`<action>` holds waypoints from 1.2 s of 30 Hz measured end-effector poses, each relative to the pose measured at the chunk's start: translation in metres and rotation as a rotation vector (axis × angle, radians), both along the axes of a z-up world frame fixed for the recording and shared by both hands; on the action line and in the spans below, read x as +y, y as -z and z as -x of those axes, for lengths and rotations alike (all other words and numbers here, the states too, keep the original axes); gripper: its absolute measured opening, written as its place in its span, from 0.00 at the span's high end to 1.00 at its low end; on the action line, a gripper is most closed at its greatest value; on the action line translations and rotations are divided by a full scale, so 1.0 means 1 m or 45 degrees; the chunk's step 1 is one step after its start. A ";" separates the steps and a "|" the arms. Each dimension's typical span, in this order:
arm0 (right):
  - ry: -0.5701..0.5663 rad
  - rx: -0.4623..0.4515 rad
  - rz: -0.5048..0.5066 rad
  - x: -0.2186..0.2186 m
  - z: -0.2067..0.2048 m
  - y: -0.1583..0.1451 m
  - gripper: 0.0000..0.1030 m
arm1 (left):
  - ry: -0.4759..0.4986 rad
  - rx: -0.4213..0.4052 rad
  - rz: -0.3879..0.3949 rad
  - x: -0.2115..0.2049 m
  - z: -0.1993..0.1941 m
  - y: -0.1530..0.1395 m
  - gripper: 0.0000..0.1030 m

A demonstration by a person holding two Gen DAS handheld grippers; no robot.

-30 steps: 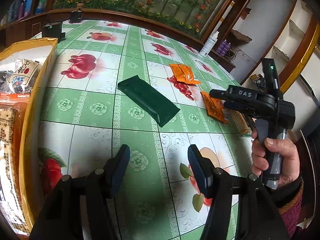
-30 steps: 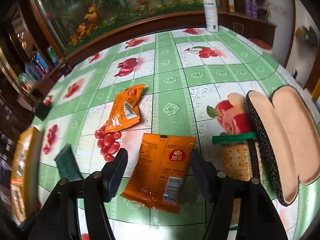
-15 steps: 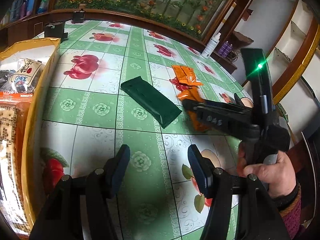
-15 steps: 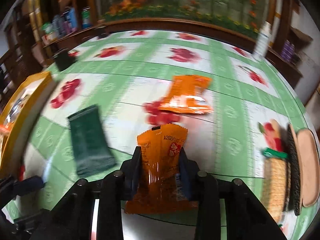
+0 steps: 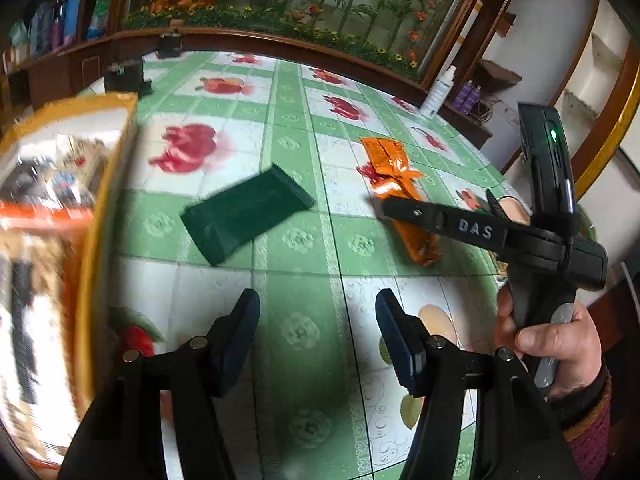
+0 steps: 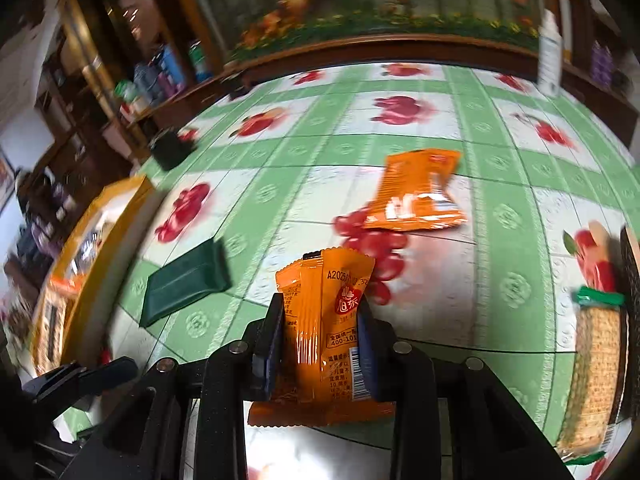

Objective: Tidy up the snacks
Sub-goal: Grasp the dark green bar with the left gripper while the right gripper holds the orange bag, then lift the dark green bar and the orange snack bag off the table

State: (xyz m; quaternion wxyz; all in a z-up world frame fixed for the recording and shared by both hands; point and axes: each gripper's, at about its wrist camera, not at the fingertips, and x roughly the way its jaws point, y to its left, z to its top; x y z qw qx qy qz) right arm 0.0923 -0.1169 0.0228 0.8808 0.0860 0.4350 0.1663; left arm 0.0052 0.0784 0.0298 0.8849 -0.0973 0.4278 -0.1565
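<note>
My right gripper [image 6: 320,320] is shut on an orange snack packet [image 6: 326,316], squeezed between both pads and lifted off the cloth. From the left wrist view the same right gripper [image 5: 384,206] reaches in from the right with the orange packet [image 5: 418,244] hanging under it. A second orange packet [image 6: 416,196] lies flat farther back, also visible as the orange packet [image 5: 390,160]. A dark green packet [image 6: 184,280] [image 5: 244,212] lies to the left. My left gripper [image 5: 318,328] stands open over bare tablecloth with nothing between its fingers.
A yellow-rimmed box [image 5: 94,216] [image 6: 100,216] holding several snacks stands at the left. A cracker pack [image 6: 596,372] and a dark tray with pink pieces [image 6: 632,264] lie at the right. A white bottle [image 5: 438,94] and a black object [image 5: 126,74] stand at the back.
My right gripper closed on the near orange packet, lifted it and swung left toward the green packet. The left gripper barely moved and stayed open.
</note>
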 end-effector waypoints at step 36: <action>0.051 0.063 -0.074 -0.009 -0.003 0.003 0.61 | -0.083 0.012 -0.329 -0.031 -0.066 0.017 0.50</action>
